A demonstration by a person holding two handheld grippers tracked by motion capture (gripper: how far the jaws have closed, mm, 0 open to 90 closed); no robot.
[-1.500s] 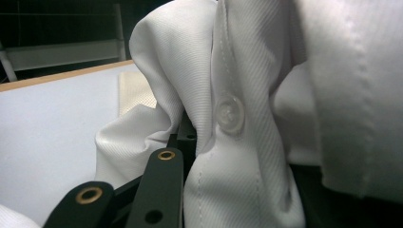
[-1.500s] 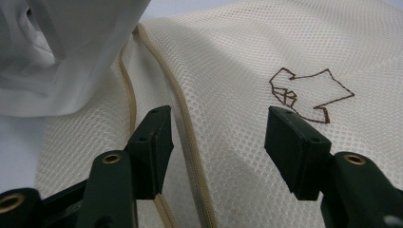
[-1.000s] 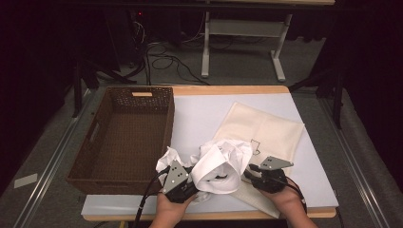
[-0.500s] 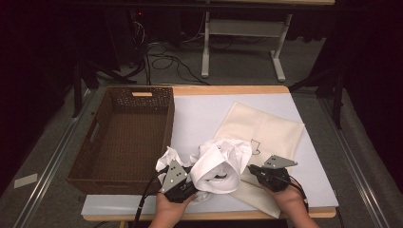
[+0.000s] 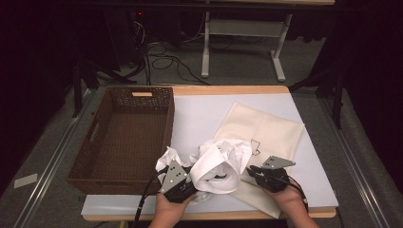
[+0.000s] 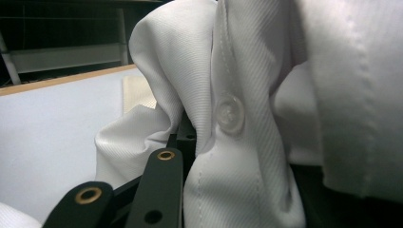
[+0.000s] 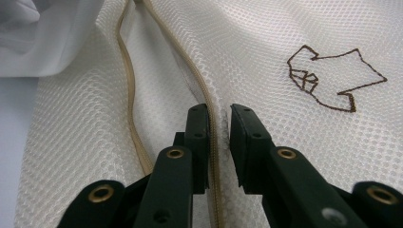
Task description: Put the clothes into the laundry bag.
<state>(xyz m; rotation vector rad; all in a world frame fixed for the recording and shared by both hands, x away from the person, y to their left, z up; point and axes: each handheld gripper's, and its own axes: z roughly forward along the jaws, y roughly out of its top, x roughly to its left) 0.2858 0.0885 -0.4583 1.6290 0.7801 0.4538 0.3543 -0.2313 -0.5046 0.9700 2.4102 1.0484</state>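
A crumpled white shirt lies at the table's front edge, partly on a cream mesh laundry bag. My left gripper is shut on the shirt from the left; in the left gripper view the buttoned placket hangs against its black jaw, and the other jaw is hidden by cloth. My right gripper sits on the bag's near corner. Its jaws have just been opening a little, and they still pinch a raised fold of mesh beside the tan zipper. A brown embroidered shirt outline marks the bag.
A dark wicker basket stands on the left of the pale table, close to the left hand. Beyond the table's far edge are a desk frame and floor cables.
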